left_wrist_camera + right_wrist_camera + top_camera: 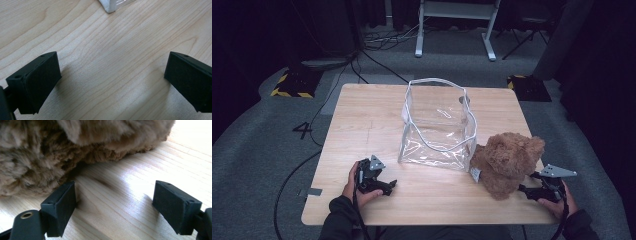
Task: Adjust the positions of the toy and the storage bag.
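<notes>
A clear plastic bag with white trim (437,125) stands open in the middle of the wooden table (362,120). A brown teddy bear (507,162) lies just right of the bag, touching its corner. My right gripper (526,191) is open at the table's right front, its jaws low on the wood right beside the bear's fur (62,150). At the front left my left gripper (388,186) rests open on the table, nothing between its jaws. A white corner of the bag (110,6) shows ahead of the left gripper (112,82).
The table's front edge runs just under both hands. Past the far edge are a white desk frame (457,25), cables on the grey floor (377,45) and yellow-black striped stand bases (292,85).
</notes>
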Tool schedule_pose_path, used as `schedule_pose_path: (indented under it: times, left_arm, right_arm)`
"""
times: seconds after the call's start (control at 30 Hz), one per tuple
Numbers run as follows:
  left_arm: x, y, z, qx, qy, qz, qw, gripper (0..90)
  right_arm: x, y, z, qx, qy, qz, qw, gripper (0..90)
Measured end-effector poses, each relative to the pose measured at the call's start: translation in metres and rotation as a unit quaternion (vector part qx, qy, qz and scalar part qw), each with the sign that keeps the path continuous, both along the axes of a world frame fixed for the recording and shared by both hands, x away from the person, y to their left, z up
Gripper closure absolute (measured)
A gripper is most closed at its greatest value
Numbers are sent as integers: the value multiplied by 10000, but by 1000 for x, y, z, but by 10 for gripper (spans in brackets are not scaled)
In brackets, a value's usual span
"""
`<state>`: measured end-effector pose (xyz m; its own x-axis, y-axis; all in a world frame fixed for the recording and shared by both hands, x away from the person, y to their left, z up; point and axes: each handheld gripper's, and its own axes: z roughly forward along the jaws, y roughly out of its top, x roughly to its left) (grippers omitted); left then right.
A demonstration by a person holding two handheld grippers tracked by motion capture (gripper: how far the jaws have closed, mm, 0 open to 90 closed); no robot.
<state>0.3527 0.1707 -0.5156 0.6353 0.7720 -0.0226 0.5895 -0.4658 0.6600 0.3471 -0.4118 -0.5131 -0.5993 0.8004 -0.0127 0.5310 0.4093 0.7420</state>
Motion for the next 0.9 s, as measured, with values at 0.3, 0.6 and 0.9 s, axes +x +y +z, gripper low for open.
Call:
schedule_pose_path:
  times: [0.3, 0.6, 0.9]
  left_arm:
    - [-3, 0, 0, 3, -5, 126, 9999, 5]
    - [-4, 0, 0, 14, -17, 134, 9999, 7]
    - [-4, 0, 0, 12, -14, 142, 9999, 6]
  right_arm:
    - [-4, -6, 4, -112, -16, 95, 9999, 186]
    - [-17, -8, 35, 380, -244, 470, 9979, 180]
    - [-22, 2, 59, 215, -522, 683, 9961, 198]
